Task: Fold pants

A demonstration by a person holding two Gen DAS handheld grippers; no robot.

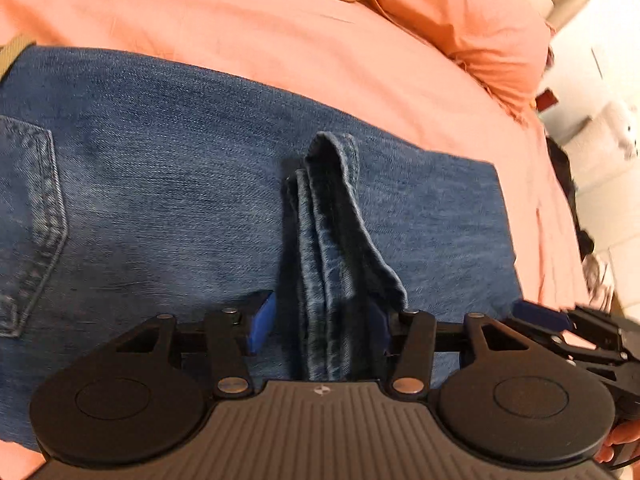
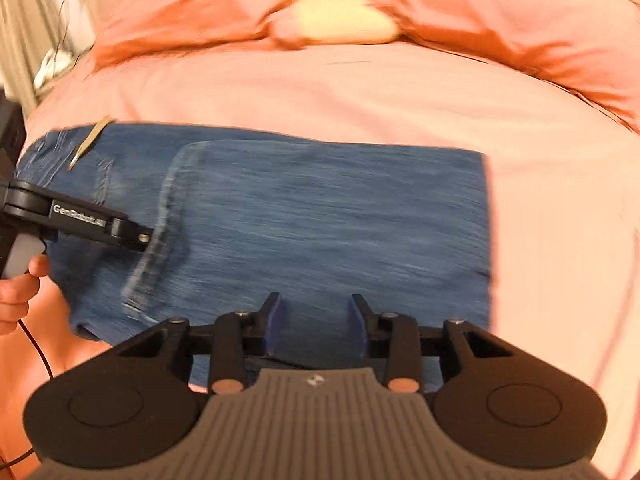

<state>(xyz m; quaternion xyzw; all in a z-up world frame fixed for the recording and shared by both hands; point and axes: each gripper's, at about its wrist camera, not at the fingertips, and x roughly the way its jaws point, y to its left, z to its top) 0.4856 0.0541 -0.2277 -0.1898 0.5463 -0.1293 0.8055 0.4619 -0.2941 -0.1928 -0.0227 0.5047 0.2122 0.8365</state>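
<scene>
The blue jeans (image 1: 180, 184) lie folded flat on the pink bed sheet (image 1: 320, 60), back pocket (image 1: 32, 216) at the left. In the left wrist view a bunched hem of denim (image 1: 336, 248) stands up between the blue pads of my left gripper (image 1: 320, 320); the jaws are wide and the left pad stands clear of the cloth. In the right wrist view the jeans (image 2: 320, 216) span the middle. My right gripper (image 2: 316, 320) is open and empty just above their near edge. The left gripper (image 2: 100, 224) shows at the left over the pocket seam.
Pink pillows (image 2: 500, 12) and a cream pillow (image 2: 340, 16) lie at the head of the bed. A tan strap (image 2: 90, 140) lies at the jeans' far left corner. The bed's right edge (image 1: 560, 184) drops to a pale floor with clutter.
</scene>
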